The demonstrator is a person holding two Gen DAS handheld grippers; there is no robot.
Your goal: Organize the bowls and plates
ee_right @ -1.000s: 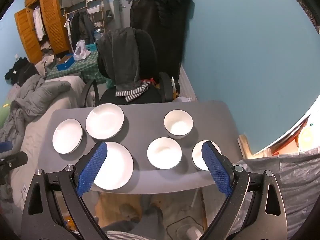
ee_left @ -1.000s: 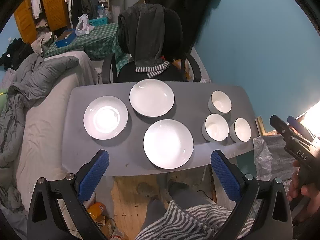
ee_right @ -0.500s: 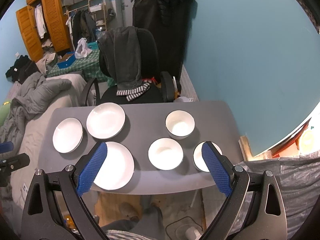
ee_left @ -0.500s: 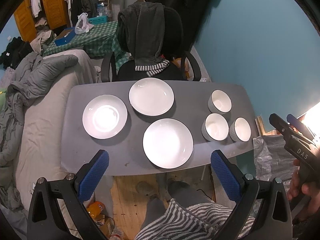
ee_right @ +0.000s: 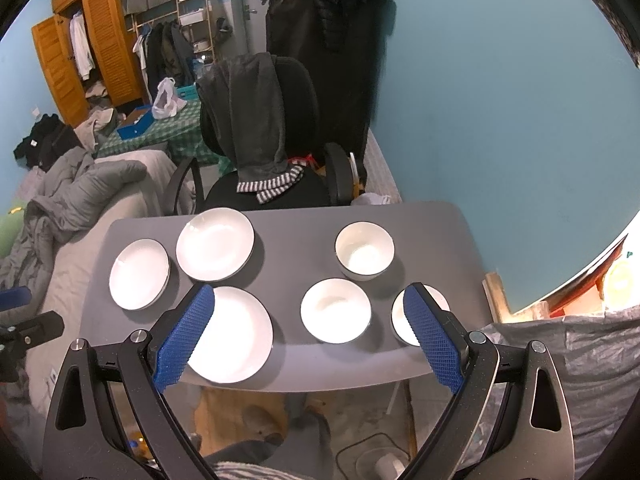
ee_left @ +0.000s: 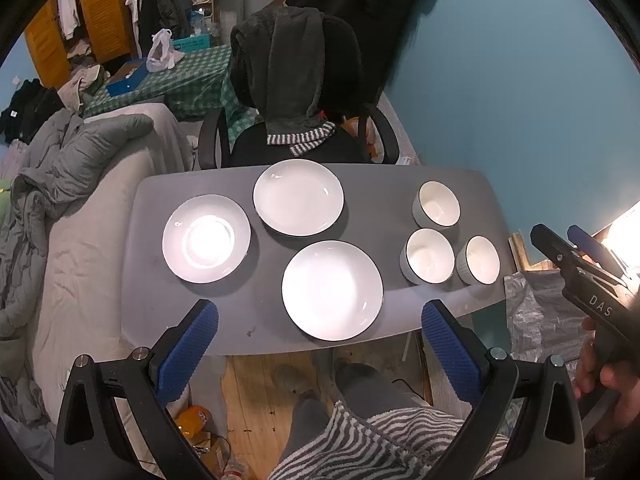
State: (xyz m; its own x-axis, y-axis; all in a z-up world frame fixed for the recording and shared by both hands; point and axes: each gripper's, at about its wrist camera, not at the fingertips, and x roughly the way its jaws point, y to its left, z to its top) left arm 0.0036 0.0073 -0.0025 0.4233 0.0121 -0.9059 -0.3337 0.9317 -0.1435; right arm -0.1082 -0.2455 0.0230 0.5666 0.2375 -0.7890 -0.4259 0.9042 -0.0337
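Three white plates and three white bowls lie apart on a grey table point(ee_left: 380, 184). The plates are the left plate point(ee_left: 206, 238), far plate point(ee_left: 298, 198) and near plate point(ee_left: 332, 290). To their right are the far bowl point(ee_left: 438, 204), middle bowl point(ee_left: 428, 256) and right bowl point(ee_left: 480, 260). My left gripper point(ee_left: 320, 314) hovers open above the table's near edge, holding nothing. My right gripper point(ee_right: 308, 294) is open too, above the middle bowl point(ee_right: 335, 311). Its right finger hides part of the right bowl point(ee_right: 400, 320). The near plate point(ee_right: 232, 334) sits behind its left finger.
An office chair draped with a dark hoodie point(ee_left: 296, 92) stands behind the table. A bed with a grey duvet point(ee_left: 72, 184) runs along the left. A blue wall and plastic sheeting point(ee_left: 536, 312) are on the right. A person's legs and striped cloth point(ee_left: 360, 440) are below.
Both views drift only slightly. The plates and bowls stay where they were, and both grippers remain open above the near edge.
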